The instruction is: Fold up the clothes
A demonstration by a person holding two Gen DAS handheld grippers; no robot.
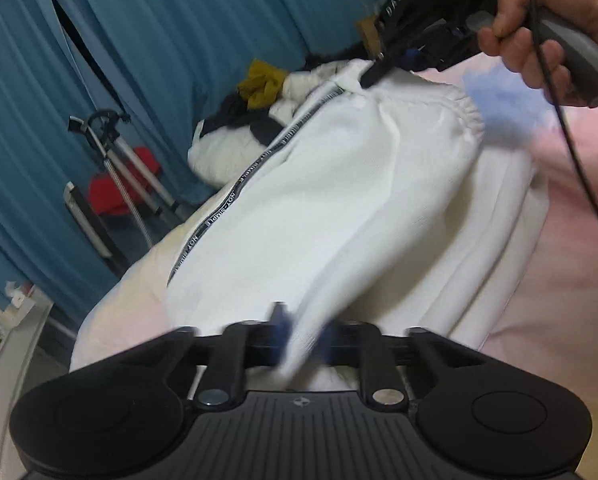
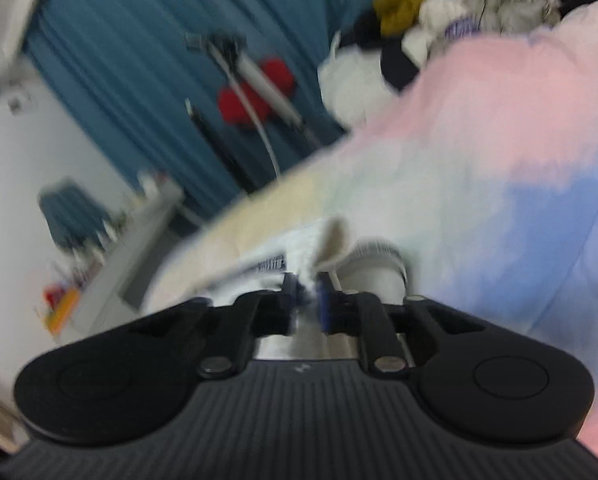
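Note:
White trousers [image 1: 319, 200] with a black lettered side stripe hang stretched between my two grippers above a pastel pink-and-blue bed sheet [image 1: 571, 240]. My left gripper [image 1: 303, 332] is shut on the near end of the fabric. My right gripper [image 1: 373, 74], held by a hand at the top right of the left wrist view, is shut on the elastic waistband. In the blurred right wrist view my right gripper [image 2: 307, 292] pinches white cloth [image 2: 363, 264] with a ribbed band.
A pile of clothes [image 1: 259, 112] in white, navy and mustard lies at the far end of the bed. Blue curtains [image 1: 139, 40] hang behind. A tripod [image 1: 115, 156] and a red object [image 1: 119, 188] stand on the floor left. A white shelf [image 2: 111, 264] is lower left.

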